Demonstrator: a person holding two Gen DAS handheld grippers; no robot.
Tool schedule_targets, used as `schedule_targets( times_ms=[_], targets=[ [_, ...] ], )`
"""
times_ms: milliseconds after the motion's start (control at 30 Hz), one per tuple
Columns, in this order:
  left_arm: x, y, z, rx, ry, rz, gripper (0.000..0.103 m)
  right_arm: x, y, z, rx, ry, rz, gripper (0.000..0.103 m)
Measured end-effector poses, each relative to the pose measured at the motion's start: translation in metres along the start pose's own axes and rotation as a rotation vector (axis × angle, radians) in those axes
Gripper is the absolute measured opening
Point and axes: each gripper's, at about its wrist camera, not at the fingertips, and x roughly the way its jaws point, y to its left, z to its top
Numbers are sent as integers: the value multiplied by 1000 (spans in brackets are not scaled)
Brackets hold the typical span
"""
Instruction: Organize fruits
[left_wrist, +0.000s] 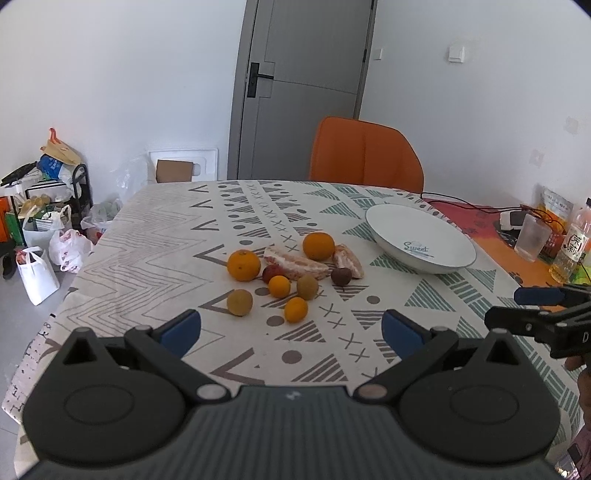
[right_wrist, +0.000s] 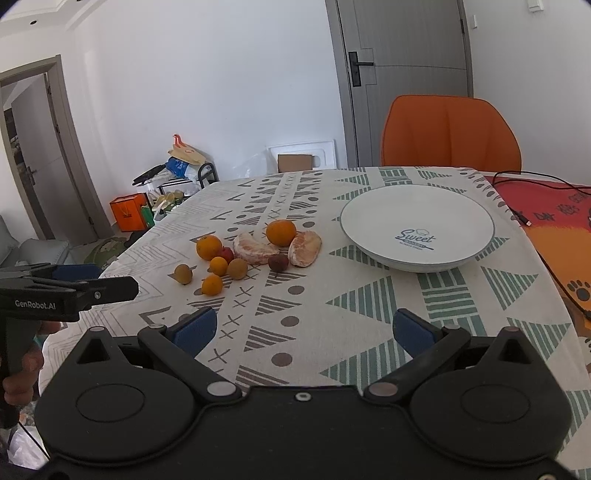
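Note:
A cluster of fruit lies loose on the patterned tablecloth: two large oranges, two small oranges, two peeled pomelo pieces, several small brown-green and dark red fruits. A white bowl marked "Sweet" stands empty to their right; it also shows in the right wrist view. My left gripper is open and empty, short of the fruit. My right gripper is open and empty, near the table's front.
An orange chair stands behind the table. A plastic cup, a bottle, packets and cables lie at the far right on an orange-red mat. Bags and a cluttered rack stand on the floor at left.

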Motion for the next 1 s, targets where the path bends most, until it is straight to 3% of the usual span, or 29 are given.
schedule_targets(
  times_ms=[767, 1000],
  targets=[
    [-1, 3, -4, 11, -18, 25, 103, -2, 9, -3, -57, -17, -5, 103],
    [1, 4, -5, 12, -21, 24, 103, 1, 1, -4, -22, -26, -32, 103]
  ],
)
